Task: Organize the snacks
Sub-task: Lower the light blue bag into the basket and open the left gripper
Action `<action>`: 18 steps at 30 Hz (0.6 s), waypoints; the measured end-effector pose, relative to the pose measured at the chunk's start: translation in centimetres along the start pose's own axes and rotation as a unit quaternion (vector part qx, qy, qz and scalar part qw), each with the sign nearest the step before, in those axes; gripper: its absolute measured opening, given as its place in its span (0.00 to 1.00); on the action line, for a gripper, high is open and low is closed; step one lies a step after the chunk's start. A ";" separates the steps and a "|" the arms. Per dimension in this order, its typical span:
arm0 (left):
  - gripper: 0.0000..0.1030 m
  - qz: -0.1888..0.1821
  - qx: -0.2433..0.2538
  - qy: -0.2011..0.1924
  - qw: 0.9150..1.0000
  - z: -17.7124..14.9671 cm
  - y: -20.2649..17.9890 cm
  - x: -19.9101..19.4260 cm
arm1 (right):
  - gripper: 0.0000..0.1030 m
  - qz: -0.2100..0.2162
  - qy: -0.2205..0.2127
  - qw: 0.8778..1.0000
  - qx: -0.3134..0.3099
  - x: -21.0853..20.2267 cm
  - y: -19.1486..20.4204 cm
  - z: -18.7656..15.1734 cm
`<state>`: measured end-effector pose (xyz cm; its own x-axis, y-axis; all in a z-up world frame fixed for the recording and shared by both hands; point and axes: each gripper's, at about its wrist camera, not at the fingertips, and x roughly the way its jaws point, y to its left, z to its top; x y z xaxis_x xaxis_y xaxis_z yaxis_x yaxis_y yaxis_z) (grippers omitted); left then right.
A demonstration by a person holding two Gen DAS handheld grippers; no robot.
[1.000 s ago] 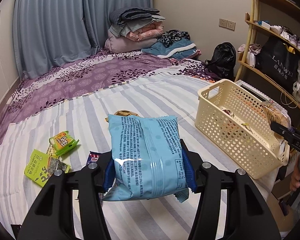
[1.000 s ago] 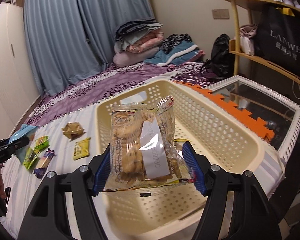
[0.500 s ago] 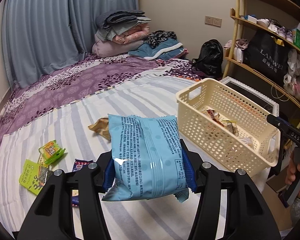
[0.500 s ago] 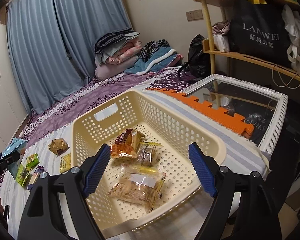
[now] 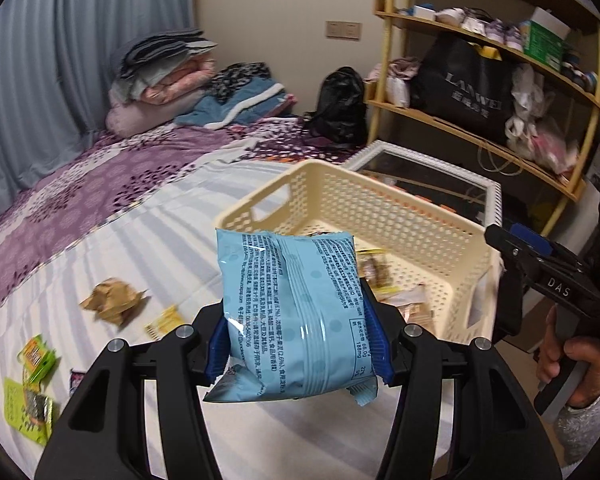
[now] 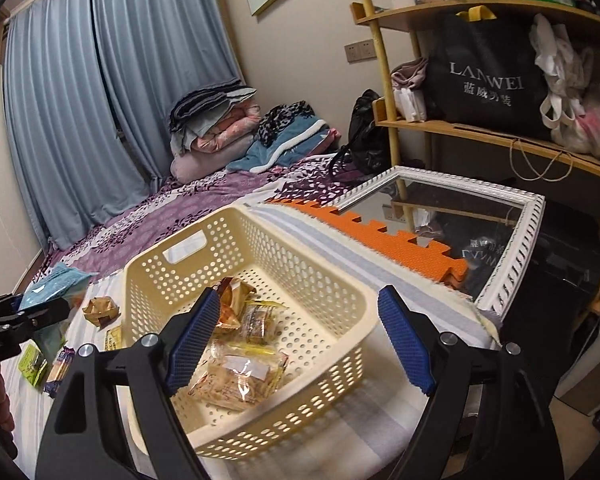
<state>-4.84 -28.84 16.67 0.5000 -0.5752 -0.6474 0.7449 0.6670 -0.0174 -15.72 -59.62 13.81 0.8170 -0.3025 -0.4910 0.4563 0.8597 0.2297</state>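
Striped bedspread [image 5: 148, 240] lies bare beside basket rim [image 5: 260, 204].

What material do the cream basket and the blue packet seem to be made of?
Basket: probably rigid moulded plastic, matte cream; its walls and floor have even rows of holes and a cut-out handle.
Blue packet: likely thin plastic film, glossy; it shows glare streaks, wrinkles and a crimped top seam.
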 end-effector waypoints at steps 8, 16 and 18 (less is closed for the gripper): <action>0.55 -0.048 0.045 0.006 0.998 1.6 -5.1 3.1 | 0.79 -0.021 -0.001 1.000 0.017 -0.6 -2.2 -0.2; 0.97 -0.050 0.046 -0.007 0.998 2.2 -6.0 4.6 | 0.79 -0.024 0.005 0.999 0.028 -0.4 -3.0 -0.8; 0.97 -0.044 0.039 0.000 0.998 2.0 -5.4 4.7 | 0.80 -0.024 0.006 0.999 0.028 -0.3 -2.9 -0.8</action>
<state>-5.66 -36.12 15.19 0.4313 -0.6289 -0.6468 0.8180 0.5750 -0.0136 -17.62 -61.72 12.62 0.7895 -0.3379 -0.5124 0.5145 0.8195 0.2522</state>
